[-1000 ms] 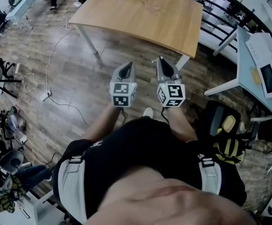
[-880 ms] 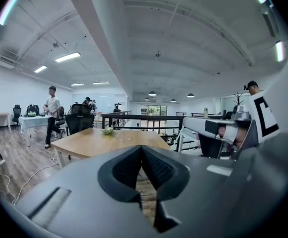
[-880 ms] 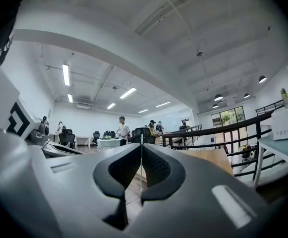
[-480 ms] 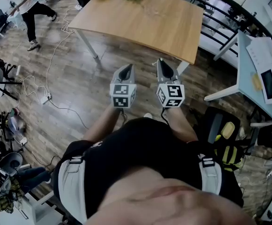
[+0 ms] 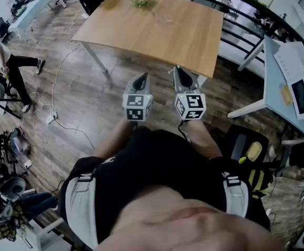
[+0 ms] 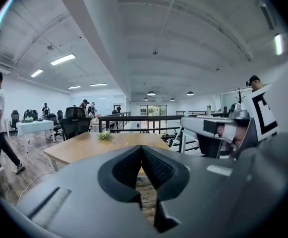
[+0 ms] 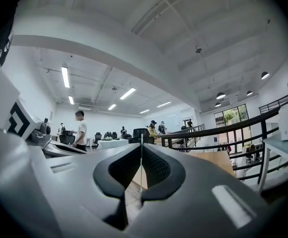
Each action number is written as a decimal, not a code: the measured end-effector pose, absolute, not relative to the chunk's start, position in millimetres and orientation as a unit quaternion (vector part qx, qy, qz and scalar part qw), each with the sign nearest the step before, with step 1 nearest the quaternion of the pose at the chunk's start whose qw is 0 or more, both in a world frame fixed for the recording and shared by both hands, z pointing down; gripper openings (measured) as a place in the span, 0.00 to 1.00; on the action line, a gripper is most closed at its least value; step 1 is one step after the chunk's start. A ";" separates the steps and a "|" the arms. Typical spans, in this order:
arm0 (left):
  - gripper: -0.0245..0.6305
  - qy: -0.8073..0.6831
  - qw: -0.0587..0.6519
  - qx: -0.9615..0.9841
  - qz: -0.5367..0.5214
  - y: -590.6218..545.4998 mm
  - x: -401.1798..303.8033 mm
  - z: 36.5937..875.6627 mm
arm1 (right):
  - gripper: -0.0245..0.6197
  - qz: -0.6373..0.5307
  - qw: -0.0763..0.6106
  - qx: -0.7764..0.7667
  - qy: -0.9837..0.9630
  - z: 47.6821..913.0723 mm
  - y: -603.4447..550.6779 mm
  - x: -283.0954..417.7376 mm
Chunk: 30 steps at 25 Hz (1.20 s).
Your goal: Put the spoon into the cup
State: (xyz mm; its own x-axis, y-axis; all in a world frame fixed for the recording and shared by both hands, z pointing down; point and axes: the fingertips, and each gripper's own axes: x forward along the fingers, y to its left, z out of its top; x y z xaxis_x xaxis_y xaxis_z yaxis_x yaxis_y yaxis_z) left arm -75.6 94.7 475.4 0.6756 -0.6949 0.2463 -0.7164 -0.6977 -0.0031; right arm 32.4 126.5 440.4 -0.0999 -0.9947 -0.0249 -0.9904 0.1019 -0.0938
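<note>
Wooden table (image 5: 165, 33) bears an indistinct green clump (image 5: 141, 0).

No writing or number can be read anywhere.

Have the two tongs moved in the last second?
Yes. The left tongs and right tongs have come forward toward the table; the strip of floor between them and its near edge has shrunk.
</note>
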 end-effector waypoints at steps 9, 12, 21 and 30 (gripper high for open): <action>0.05 -0.375 0.054 0.918 0.115 67.1 -57.4 482.1 | 0.05 -0.026 0.033 -0.660 0.750 443.6 101.2 36.6; 0.05 -0.366 0.069 0.921 0.111 55.8 -44.6 484.8 | 0.05 -0.028 0.034 -0.664 0.746 444.6 88.3 47.6; 0.05 -0.355 0.075 0.927 0.096 6.9 -12.6 478.6 | 0.05 -0.027 0.024 -0.666 0.745 444.4 35.8 73.0; 0.05 -0.348 0.063 0.930 0.098 -80.3 18.1 471.6 | 0.05 -0.022 0.021 -0.672 0.740 440.2 -48.9 100.6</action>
